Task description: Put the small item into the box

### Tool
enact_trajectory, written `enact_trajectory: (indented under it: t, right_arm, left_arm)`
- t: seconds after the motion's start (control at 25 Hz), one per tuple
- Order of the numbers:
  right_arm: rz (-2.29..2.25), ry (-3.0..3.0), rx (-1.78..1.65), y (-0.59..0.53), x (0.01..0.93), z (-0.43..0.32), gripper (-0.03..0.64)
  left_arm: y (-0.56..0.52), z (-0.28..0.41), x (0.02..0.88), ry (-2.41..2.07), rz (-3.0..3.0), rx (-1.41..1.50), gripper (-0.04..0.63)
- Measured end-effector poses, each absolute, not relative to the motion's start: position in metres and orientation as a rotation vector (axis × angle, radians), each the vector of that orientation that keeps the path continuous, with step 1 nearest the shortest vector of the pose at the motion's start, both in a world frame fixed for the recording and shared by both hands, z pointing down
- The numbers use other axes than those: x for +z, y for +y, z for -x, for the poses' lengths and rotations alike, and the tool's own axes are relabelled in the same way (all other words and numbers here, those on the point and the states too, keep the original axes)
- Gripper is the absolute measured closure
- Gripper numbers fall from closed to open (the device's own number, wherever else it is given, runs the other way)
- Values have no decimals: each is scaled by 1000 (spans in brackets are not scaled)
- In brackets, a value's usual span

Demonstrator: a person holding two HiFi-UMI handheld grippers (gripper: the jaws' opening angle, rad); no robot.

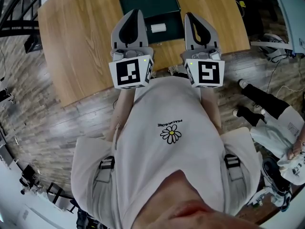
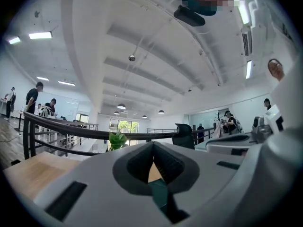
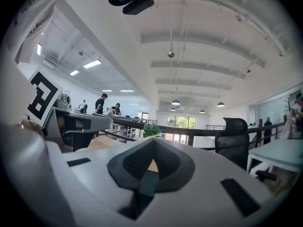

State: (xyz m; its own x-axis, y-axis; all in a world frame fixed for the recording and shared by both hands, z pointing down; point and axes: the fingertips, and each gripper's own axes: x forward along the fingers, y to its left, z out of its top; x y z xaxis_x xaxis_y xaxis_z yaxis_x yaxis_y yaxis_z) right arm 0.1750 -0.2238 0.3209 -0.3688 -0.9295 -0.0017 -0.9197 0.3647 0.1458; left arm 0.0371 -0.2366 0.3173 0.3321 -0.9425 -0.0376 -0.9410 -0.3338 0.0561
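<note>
Holding shut & empty, L gripper [image 1: 134, 13] and R gripper [image 1: 191, 16] are hovering side by side over the table [image 1: 76, 32] edge, w/ the white item [image 1: 158, 27] lying between them on the dark box [image 1: 150, 4]. Can't tell if it's sitting inside yet. If not, the pick is looking like the step in hand, calling for opening one gripper & lowering over the item.

Box [image 1: 150, 4]: dark green, rectangular, lay flat at the far edge of the tabletop [image 1: 81, 37]. Small item [image 1: 158, 27]: white, roll-shaped, on its side at the box's near end; couldn't tell if inside.
</note>
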Motion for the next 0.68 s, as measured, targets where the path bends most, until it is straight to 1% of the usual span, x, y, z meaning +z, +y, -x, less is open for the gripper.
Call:
enact_trajectory:
  t: [0.32, 0.68]
  right_arm:
    - [-1715, -2518, -168, -223, 328, -175, 612]
    - [-1719, -2499, -146, -224, 333, -179, 612]
  left_arm:
    - [-237, -41, 325, -1784, -2566, -45, 578]
    - [-237, -40, 326, -1776, -2562, -73, 578]
